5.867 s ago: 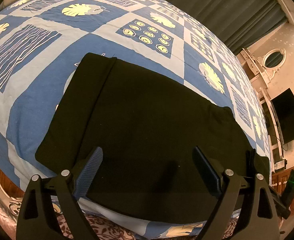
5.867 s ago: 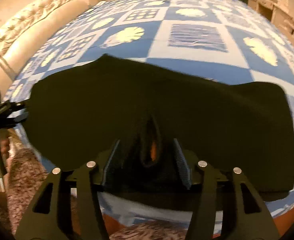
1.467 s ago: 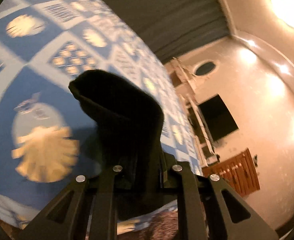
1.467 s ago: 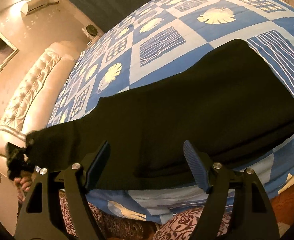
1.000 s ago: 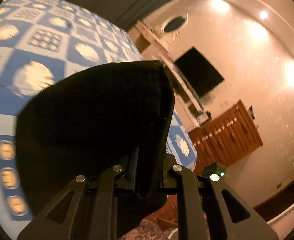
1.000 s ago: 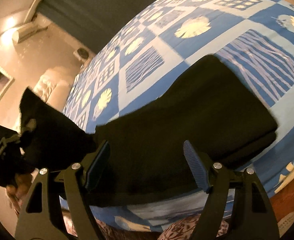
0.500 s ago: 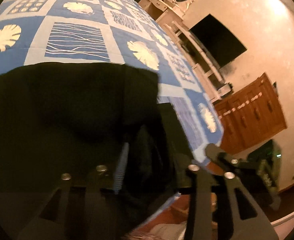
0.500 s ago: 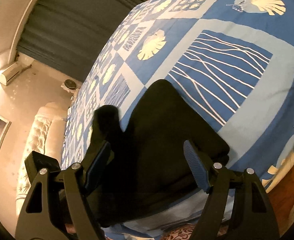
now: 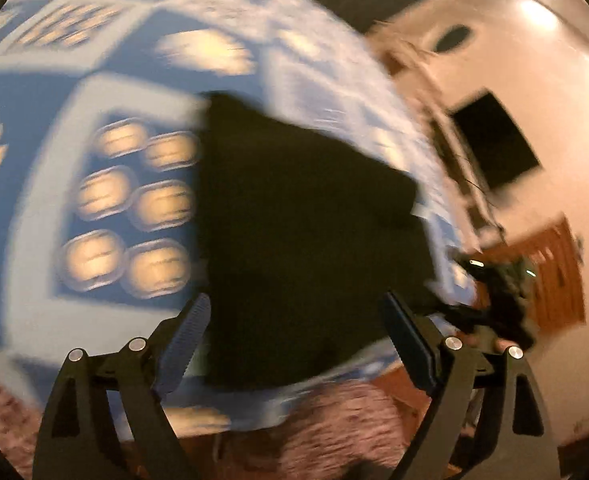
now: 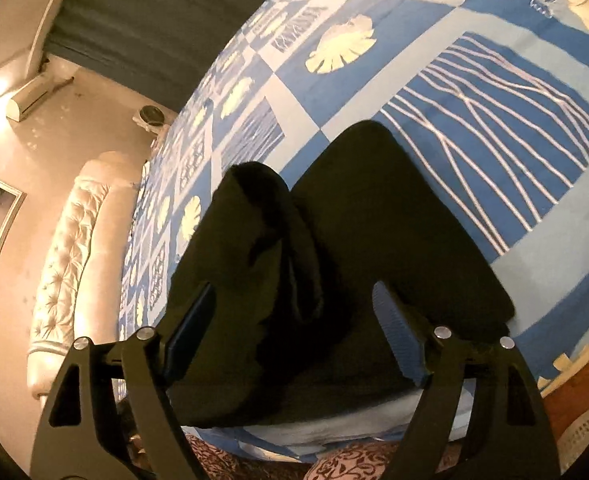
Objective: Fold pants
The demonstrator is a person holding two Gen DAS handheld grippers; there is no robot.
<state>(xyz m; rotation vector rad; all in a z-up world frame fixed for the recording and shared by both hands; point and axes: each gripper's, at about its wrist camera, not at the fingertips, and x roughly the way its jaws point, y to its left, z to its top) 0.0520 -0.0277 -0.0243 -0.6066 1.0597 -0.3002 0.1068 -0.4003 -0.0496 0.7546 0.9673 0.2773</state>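
The black pants (image 10: 374, 240) lie folded over on the blue patterned bedspread (image 10: 494, 120), near the bed's front edge. A thick folded-over layer (image 10: 254, 240) rests on their left part. My right gripper (image 10: 292, 334) hovers over the near edge of the pants, its jaws opening slightly and its pads clear of the cloth. In the blurred left wrist view the pants (image 9: 294, 208) are a dark block. My left gripper (image 9: 298, 340) is above their near end with its jaws opening wide and nothing pinched. The right gripper (image 9: 494, 304) shows there at the right.
A cream tufted headboard (image 10: 74, 248) stands at the left of the bed and a dark curtain (image 10: 154, 20) hangs behind it. A wall-mounted television (image 9: 494, 140) and a wooden cabinet (image 9: 554, 280) are on the right. Patterned carpet (image 10: 354, 464) lies below the bed's edge.
My left gripper carried the pants' end across, laid it over the rest, then opened and let go. The pants now look about half as long. My right gripper stayed open.
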